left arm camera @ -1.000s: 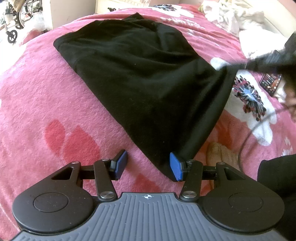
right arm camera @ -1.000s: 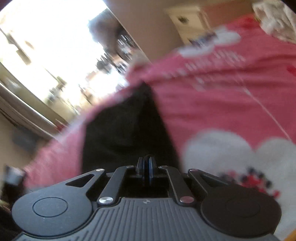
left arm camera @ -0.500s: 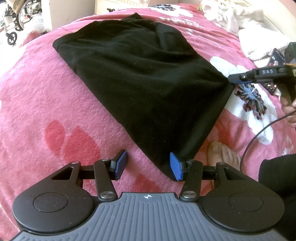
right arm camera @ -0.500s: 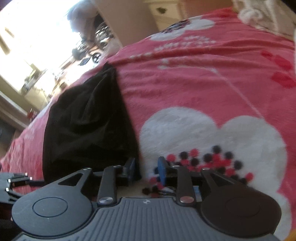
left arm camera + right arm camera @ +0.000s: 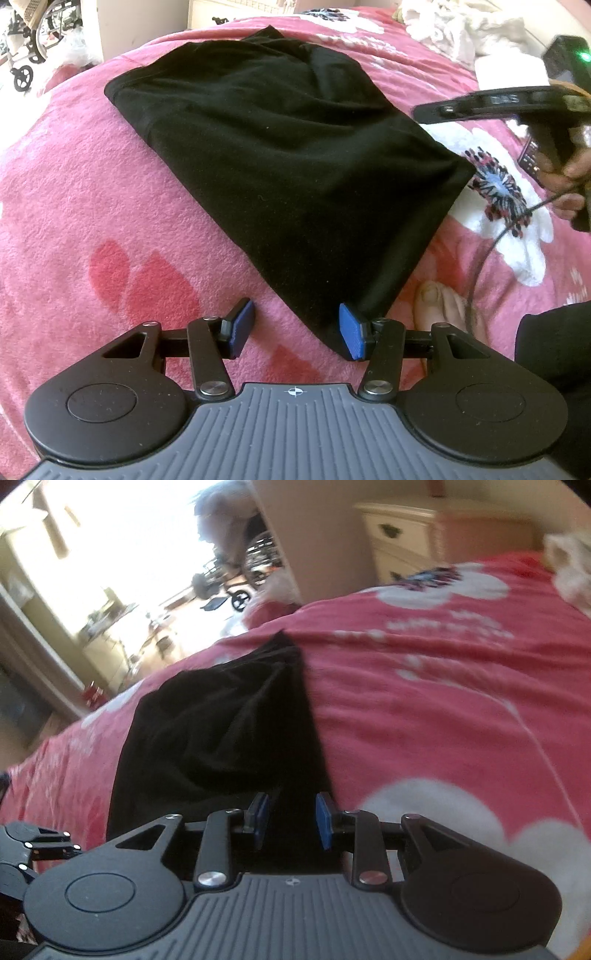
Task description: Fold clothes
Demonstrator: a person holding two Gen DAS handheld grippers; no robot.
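A black garment (image 5: 288, 155) lies folded and flat on the pink flowered blanket (image 5: 92, 192); in the right wrist view the garment (image 5: 221, 731) runs away from the camera. My left gripper (image 5: 295, 330) is open low over the blanket, and the garment's near corner lies just inside its right blue pad (image 5: 351, 332), not pinched. My right gripper (image 5: 424, 110) hovers above the garment's right edge, held by a person's hand (image 5: 569, 177). In its own view the right gripper (image 5: 291, 819) is open, with black cloth below the gap and neither pad pressing on it.
A heap of white clothes (image 5: 461, 29) lies at the back right of the bed. A bare foot (image 5: 439, 306) and a black cable (image 5: 487, 251) are near the garment's front corner. A cream dresser (image 5: 406, 542) and a wheeled frame (image 5: 22, 48) stand beyond the bed.
The right gripper opened and let go of the garment's right corner, which now lies on the blanket, then drew back above the cloth. The left gripper has not moved.
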